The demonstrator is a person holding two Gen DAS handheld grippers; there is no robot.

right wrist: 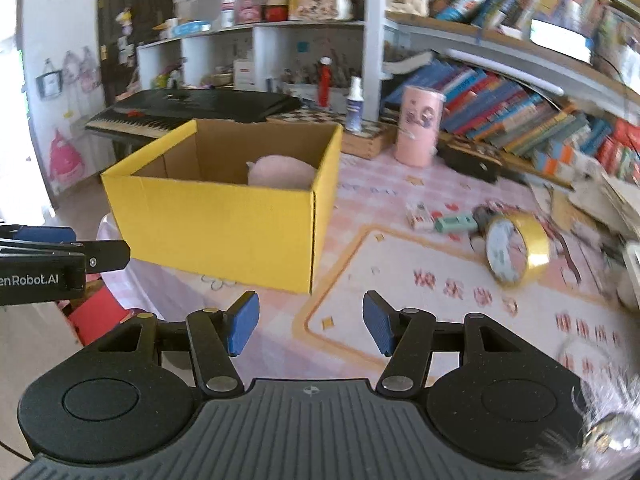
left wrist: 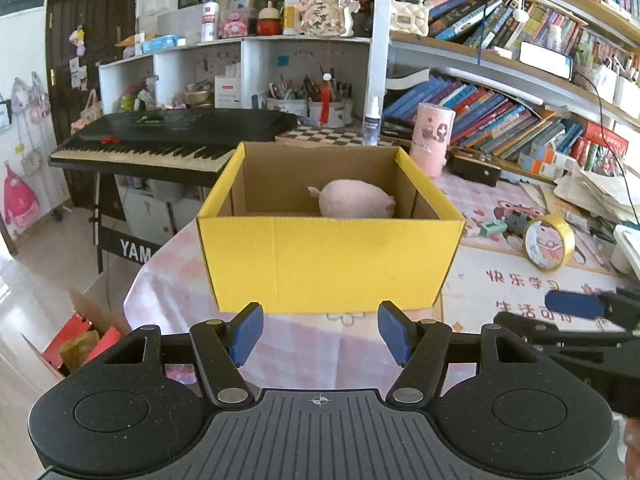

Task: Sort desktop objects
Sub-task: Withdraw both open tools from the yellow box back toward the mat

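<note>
Crammed bookshelves (left wrist: 500, 120), white cubby shelving (left wrist: 240, 64), dark door (left wrist: 92, 12), keyboard piano (left wrist: 160, 140), bright daylight.

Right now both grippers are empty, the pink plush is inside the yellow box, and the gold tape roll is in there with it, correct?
Not quite. The gold tape roll is outside the yellow box, on the table to its right, as the right wrist view shows. The rest holds: pink plush inside, both grippers empty.

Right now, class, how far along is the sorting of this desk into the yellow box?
Done: one pink plush toy lies inside the yellow box. In hand: nothing; the left gripper and right gripper are both open and empty. Left: the yellow tape roll, the small green item and other bits beside it remain on the table.
</note>
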